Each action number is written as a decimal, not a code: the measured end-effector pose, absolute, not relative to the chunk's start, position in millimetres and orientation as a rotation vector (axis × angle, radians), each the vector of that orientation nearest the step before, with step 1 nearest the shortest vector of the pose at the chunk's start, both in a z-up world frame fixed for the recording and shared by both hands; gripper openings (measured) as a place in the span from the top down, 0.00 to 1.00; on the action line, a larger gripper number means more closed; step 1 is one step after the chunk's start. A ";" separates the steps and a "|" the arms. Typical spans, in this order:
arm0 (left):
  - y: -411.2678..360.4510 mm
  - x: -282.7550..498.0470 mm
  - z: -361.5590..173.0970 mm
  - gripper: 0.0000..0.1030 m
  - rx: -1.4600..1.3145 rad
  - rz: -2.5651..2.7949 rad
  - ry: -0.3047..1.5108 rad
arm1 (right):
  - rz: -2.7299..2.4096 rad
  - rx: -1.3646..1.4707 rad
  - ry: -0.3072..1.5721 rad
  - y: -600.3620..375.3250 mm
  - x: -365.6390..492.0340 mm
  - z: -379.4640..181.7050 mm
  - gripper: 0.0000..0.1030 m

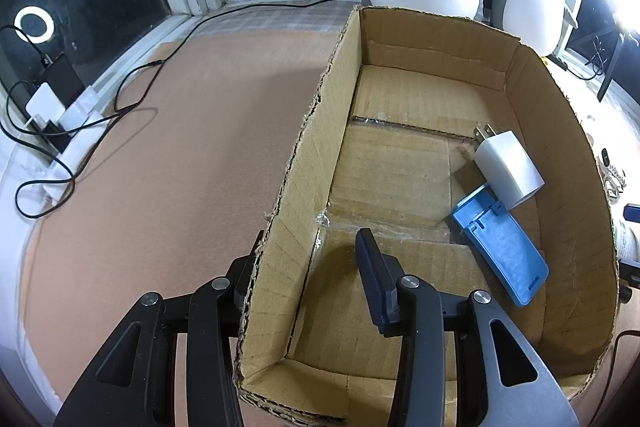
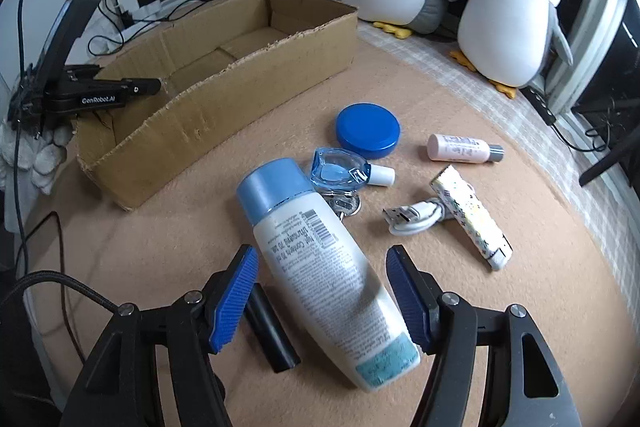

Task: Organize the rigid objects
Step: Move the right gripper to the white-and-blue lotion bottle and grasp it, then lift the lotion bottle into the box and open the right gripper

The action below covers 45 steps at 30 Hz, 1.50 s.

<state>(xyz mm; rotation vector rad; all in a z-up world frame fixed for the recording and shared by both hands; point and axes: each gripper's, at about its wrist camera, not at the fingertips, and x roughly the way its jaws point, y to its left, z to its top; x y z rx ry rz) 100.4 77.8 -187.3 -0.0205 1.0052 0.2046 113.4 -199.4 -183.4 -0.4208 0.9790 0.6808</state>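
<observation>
Right tongs (image 2: 320, 291) open astride lotion bottle (image 2: 324, 267), pads clear | left tongs (image 1: 304, 271) clamped on cardboard box (image 1: 304, 147) wall | boxed: charger (image 1: 508, 167), blue case (image 1: 504, 247) | left beyond right tongs: blue lid (image 2: 368, 131), tubes, cable.

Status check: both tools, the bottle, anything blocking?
Left tool clamped on box wall. Right tool open, straddling lying bottle, pads clear. Black tube beside left pad.

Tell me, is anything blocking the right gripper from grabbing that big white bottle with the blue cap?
Nothing visible does. The right gripper is open, its pads either side of the white bottle, not touching. A black tube lies beside the bottle, near the left pad, and might get nudged.
</observation>
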 end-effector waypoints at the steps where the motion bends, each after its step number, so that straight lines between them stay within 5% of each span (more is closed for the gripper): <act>1: 77.7 100.3 -187.3 0.60 -0.020 0.205 1.005 | 0.688 -0.428 0.982 -197.6 114.4 -184.6 0.39; 45: 80.7 99.9 -186.7 0.60 -0.025 0.206 1.000 | 0.577 -0.222 0.981 -222.8 113.5 -181.4 0.55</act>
